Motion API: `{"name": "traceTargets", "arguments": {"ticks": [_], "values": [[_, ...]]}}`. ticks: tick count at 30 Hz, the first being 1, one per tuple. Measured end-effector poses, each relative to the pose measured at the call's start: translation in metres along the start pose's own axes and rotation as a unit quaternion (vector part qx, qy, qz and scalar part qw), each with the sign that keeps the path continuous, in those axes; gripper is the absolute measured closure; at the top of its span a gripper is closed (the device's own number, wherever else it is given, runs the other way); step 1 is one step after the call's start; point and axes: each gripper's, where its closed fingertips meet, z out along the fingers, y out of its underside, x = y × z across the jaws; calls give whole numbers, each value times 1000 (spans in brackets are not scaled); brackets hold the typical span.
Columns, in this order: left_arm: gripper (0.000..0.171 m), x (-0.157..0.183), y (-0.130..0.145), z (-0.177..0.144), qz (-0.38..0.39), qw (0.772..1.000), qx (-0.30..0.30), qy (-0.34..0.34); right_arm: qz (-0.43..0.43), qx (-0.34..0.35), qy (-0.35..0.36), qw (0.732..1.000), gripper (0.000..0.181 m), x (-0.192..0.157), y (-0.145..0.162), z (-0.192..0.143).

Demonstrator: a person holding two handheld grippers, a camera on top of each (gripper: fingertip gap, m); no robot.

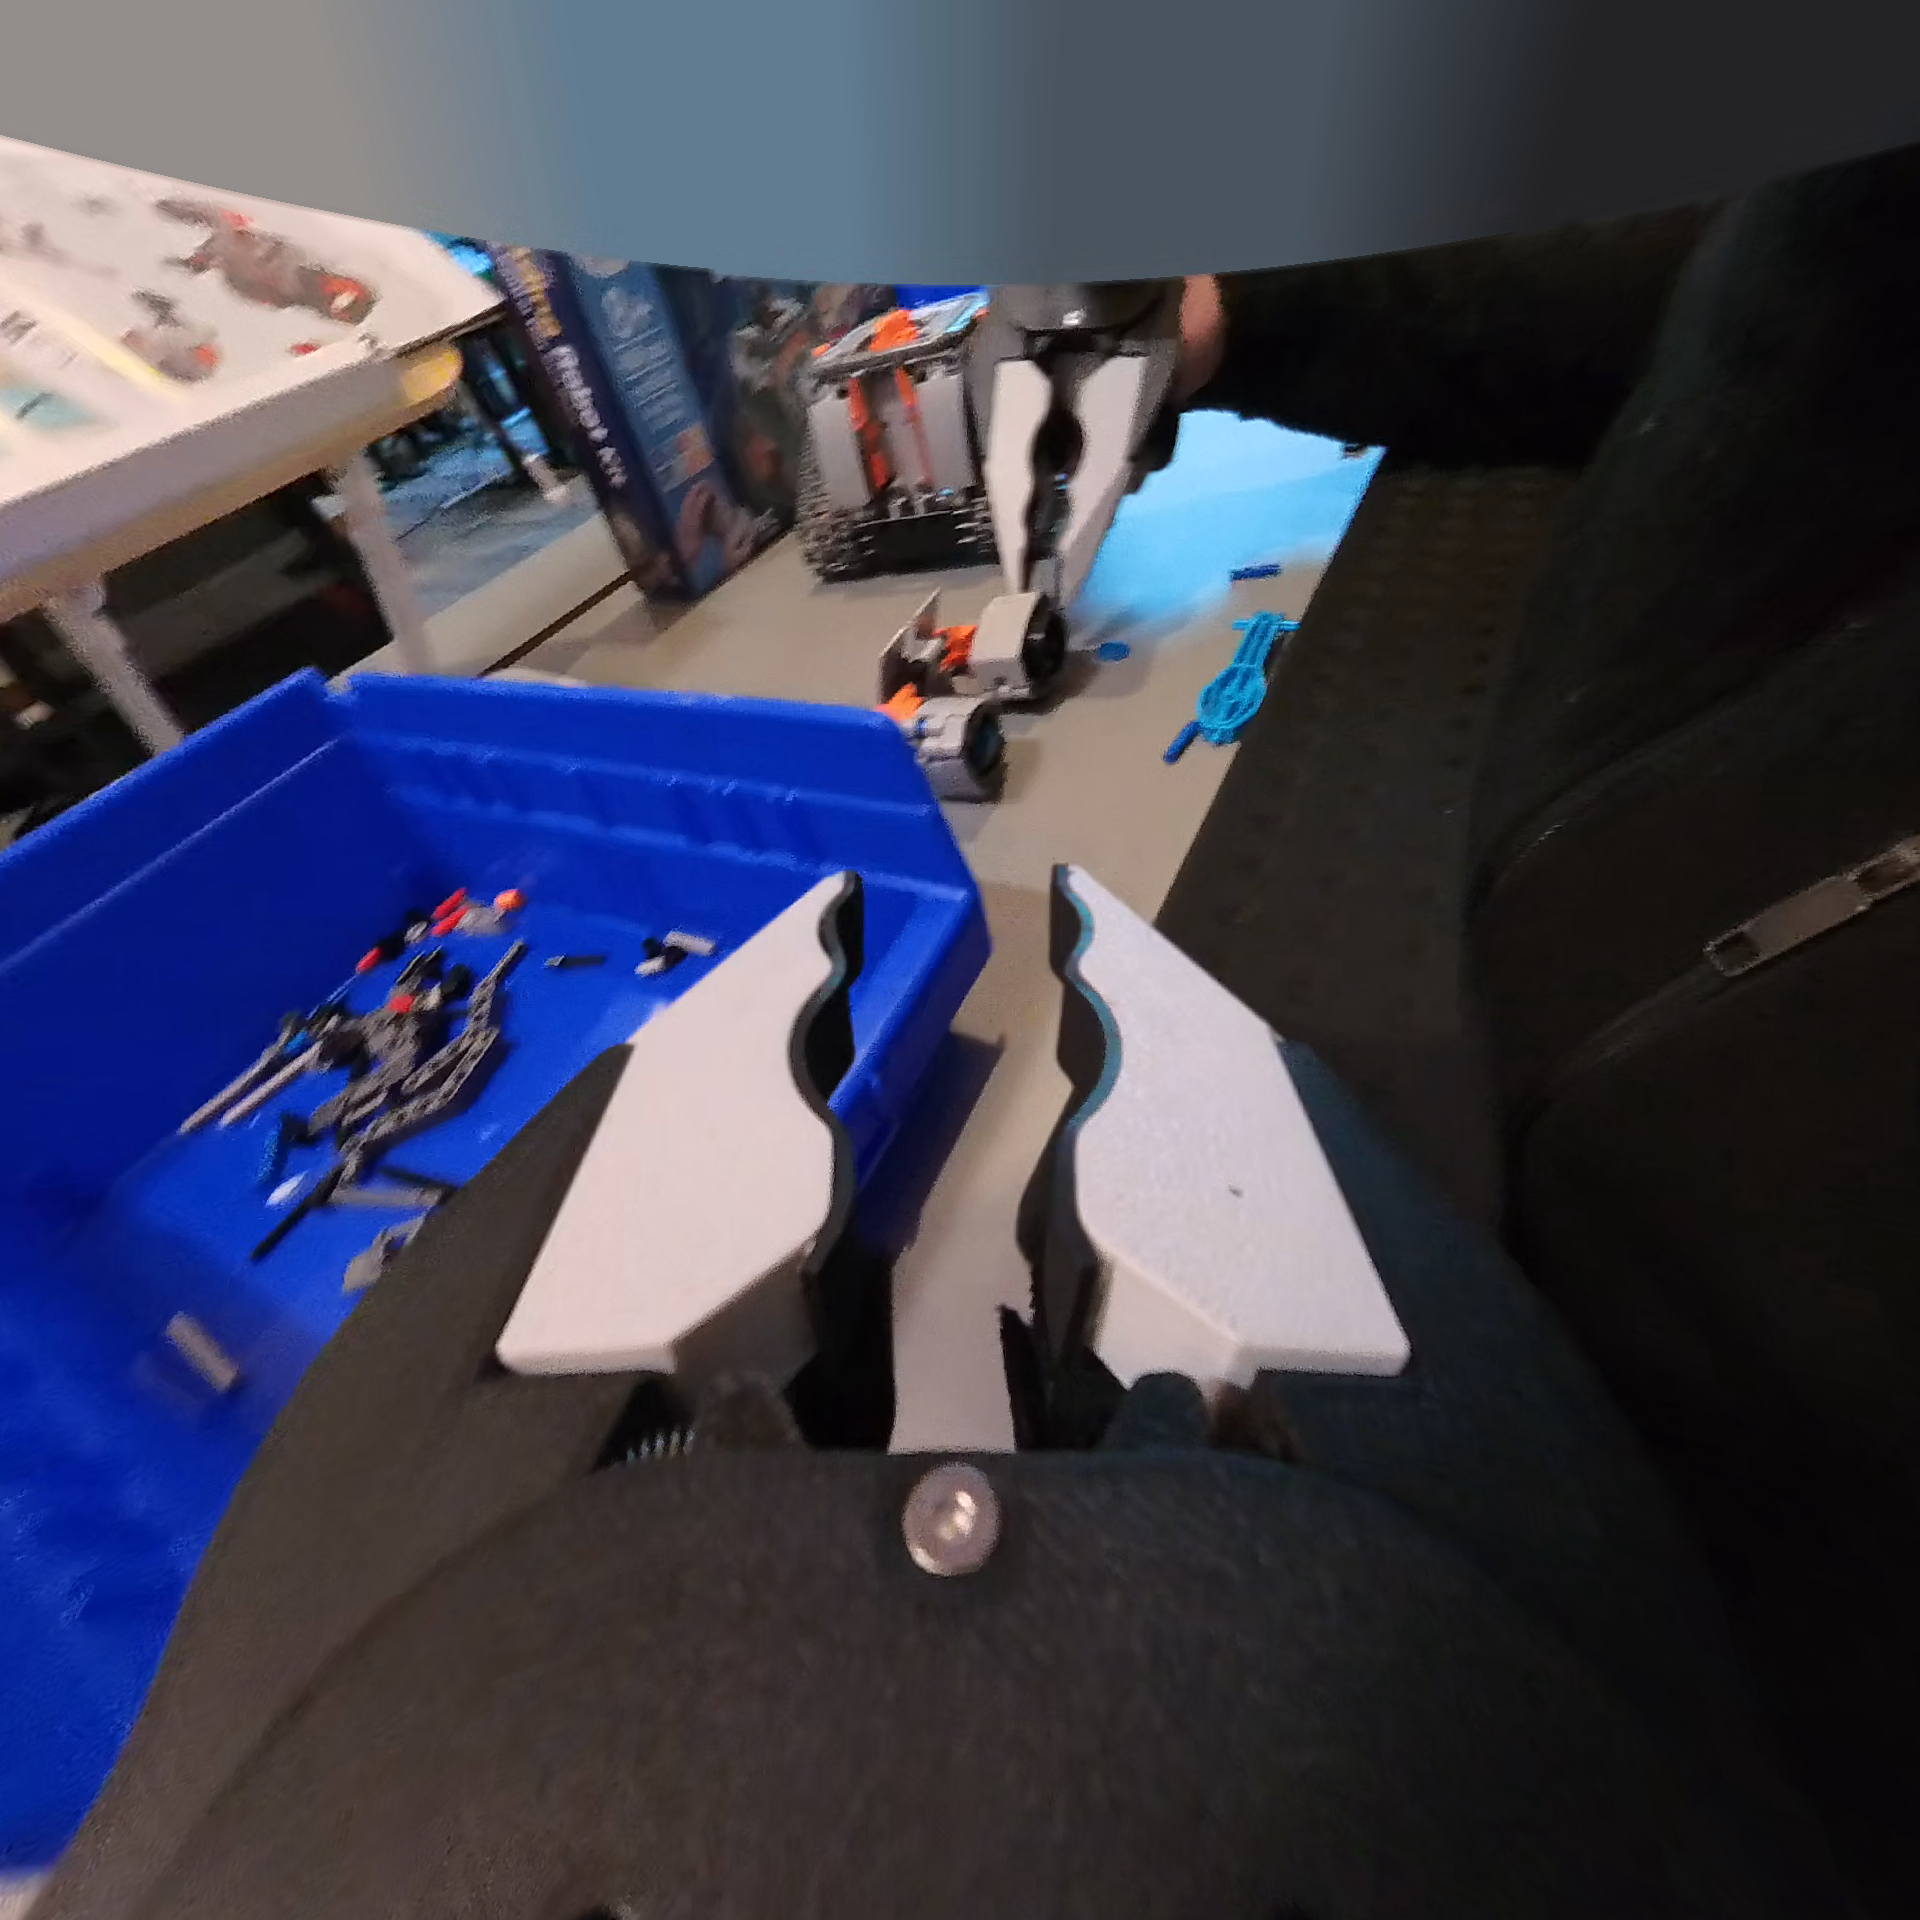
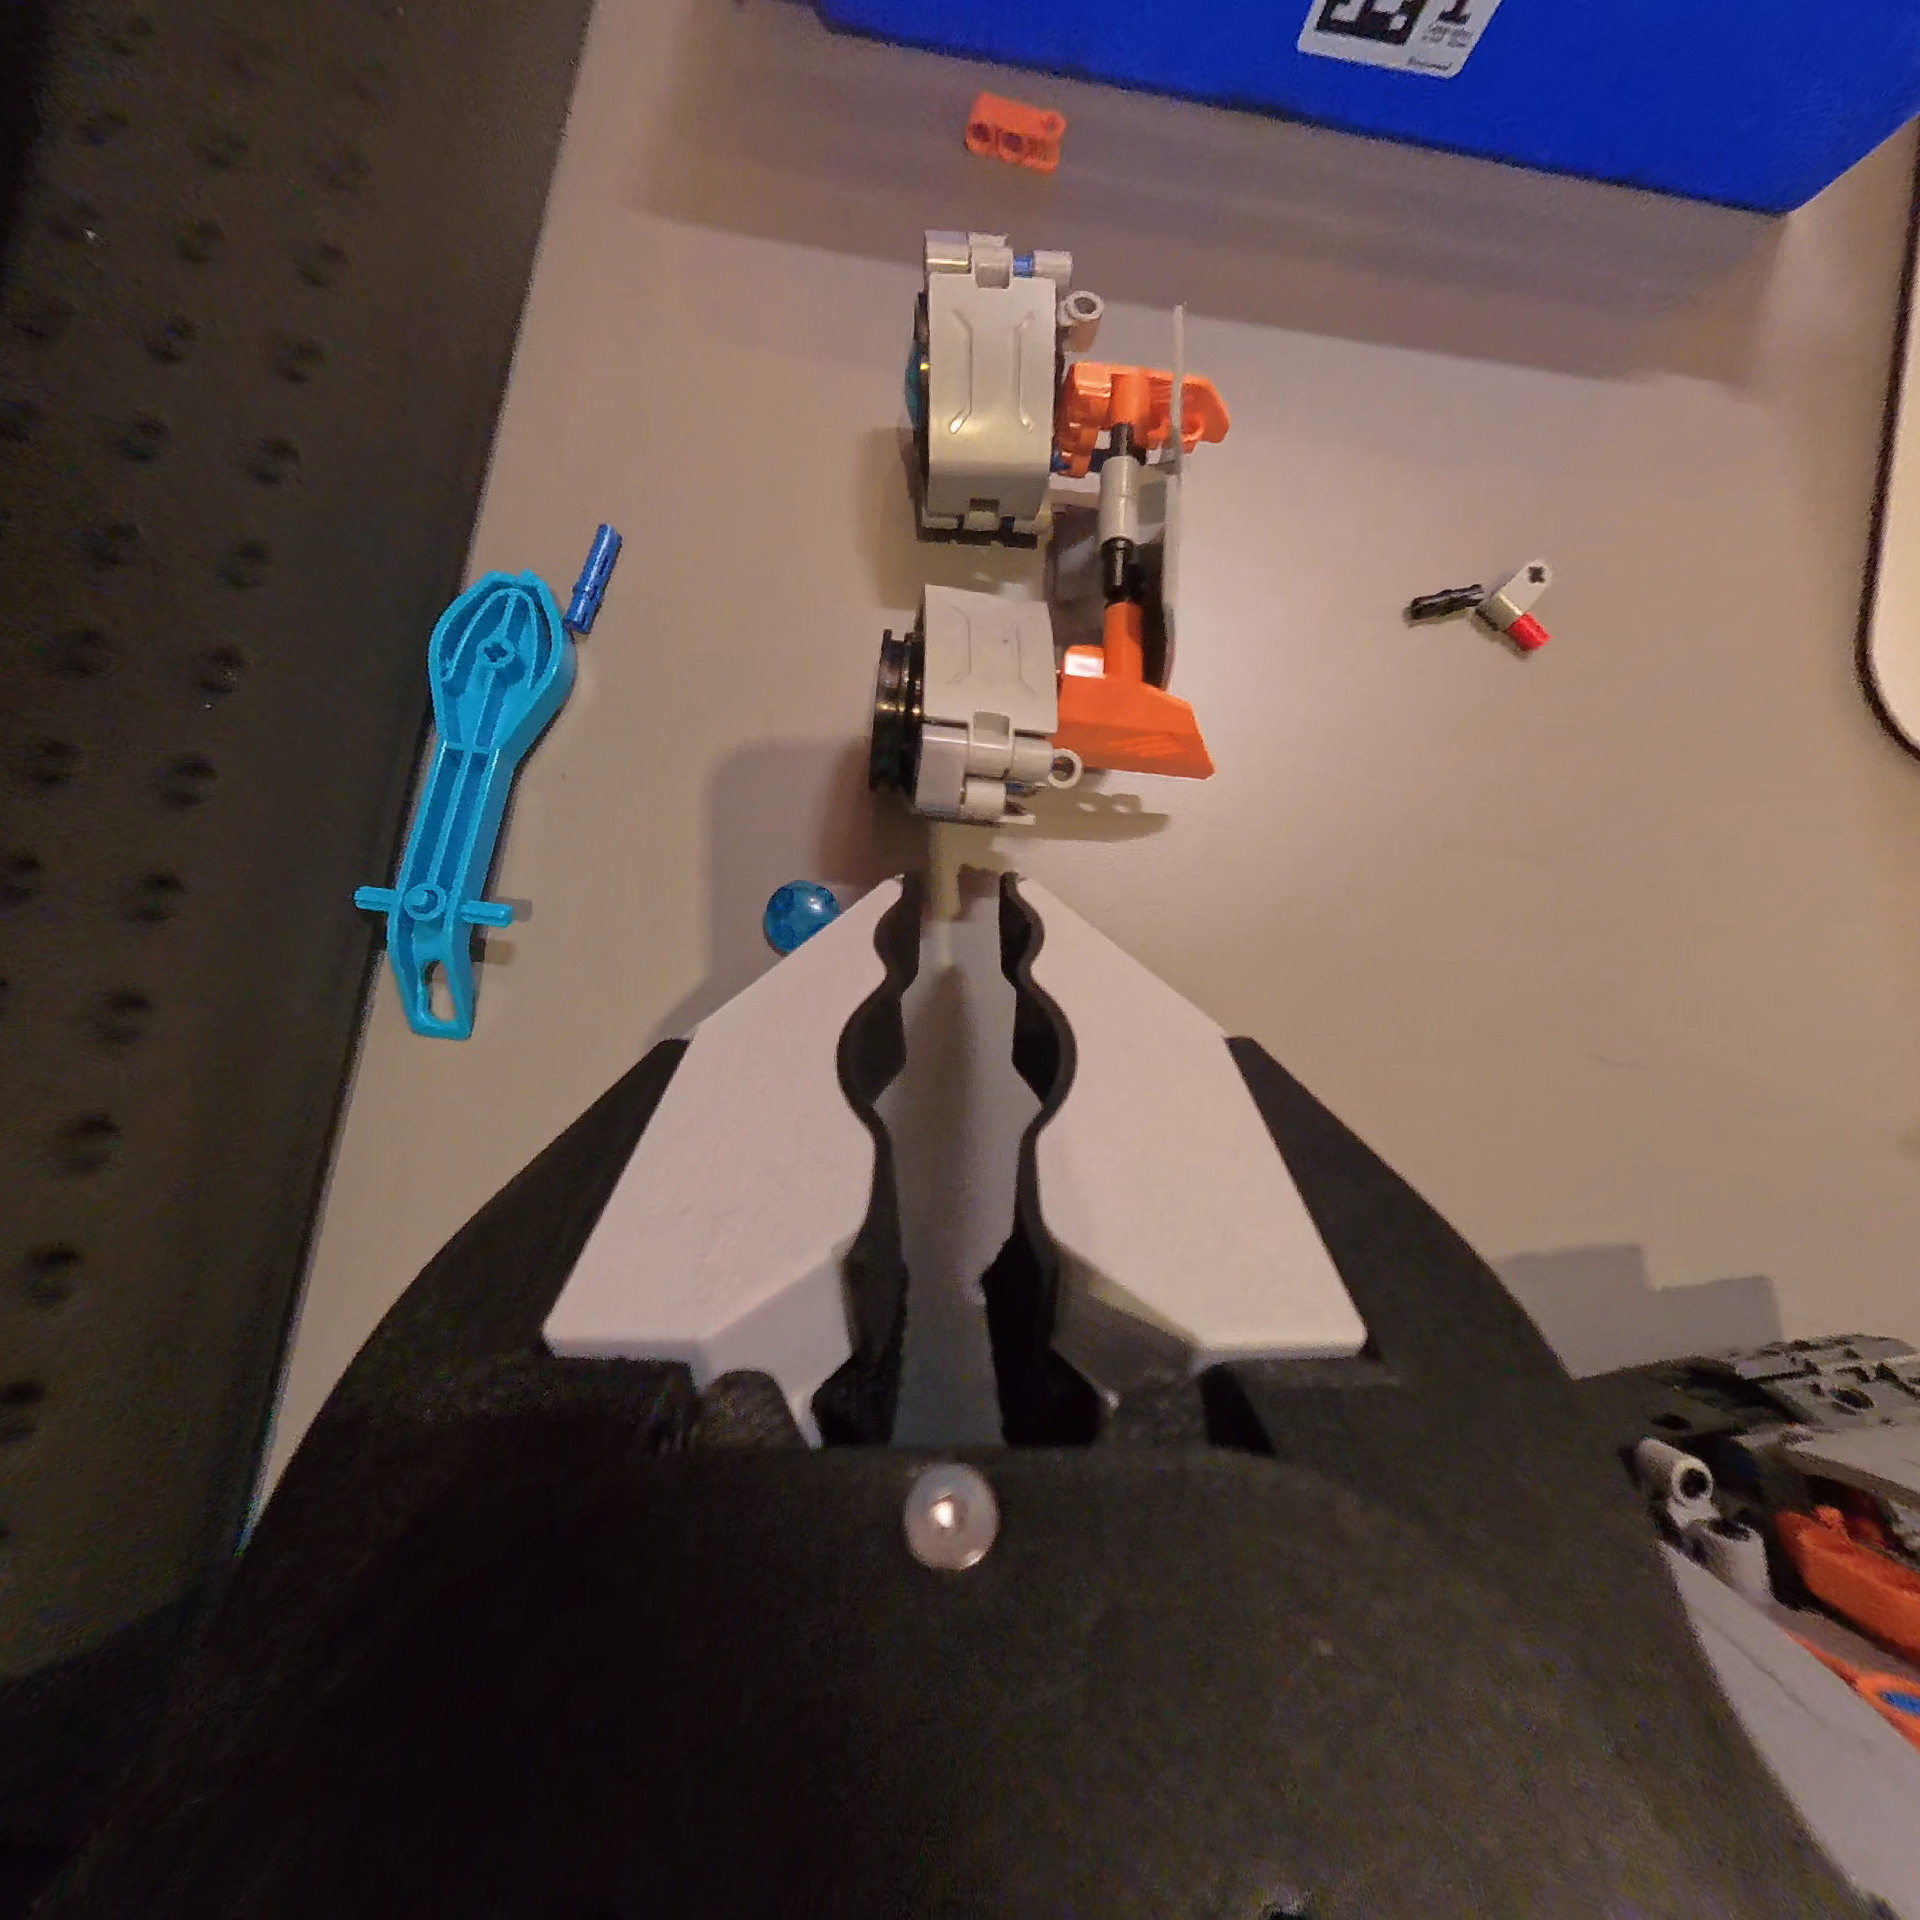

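Note:
My left gripper [image 1: 956, 894] is open and empty, over the near right corner of a blue bin [image 1: 623, 748] that holds several small dark, grey and red parts [image 1: 395, 1039]. My right gripper [image 2: 951, 888] points down at the table with its jaws a narrow gap apart. A pale peg [image 2: 948, 862] sticking out of a grey-and-orange brick assembly [image 2: 987, 665] stands between the tips; I see no clear contact. The right gripper also shows far off in the left wrist view [image 1: 1029, 577], just above that assembly [image 1: 1013, 634].
A turquoise lever part [image 2: 473, 769], blue pin [image 2: 592, 577], blue bead [image 2: 795, 914], orange piece [image 2: 1013, 130] and small black-grey-red piece [image 2: 1496, 608] lie on the table. A black bag [image 2: 156, 623] borders the left. A tracked model [image 1: 894, 457] and box [image 1: 644, 416] stand behind.

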Motion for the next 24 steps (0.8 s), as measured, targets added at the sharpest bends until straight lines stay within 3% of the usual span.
{"name": "traceTargets", "arguments": {"ticks": [6, 15, 24], "values": [[138, 17, 9, 33, 56, 997, -36, 25, -5, 19, 26, 999, 166, 7, -5, -9], [127, 5, 42, 53, 35, 994, -108, 3, -13, 18, 45, 999, 162, 9, -8, -12], [124, 7, 42, 62, 28, 994, -103, -7, -14, 12, 46, 999, 160, 5, -9, -18]]}}
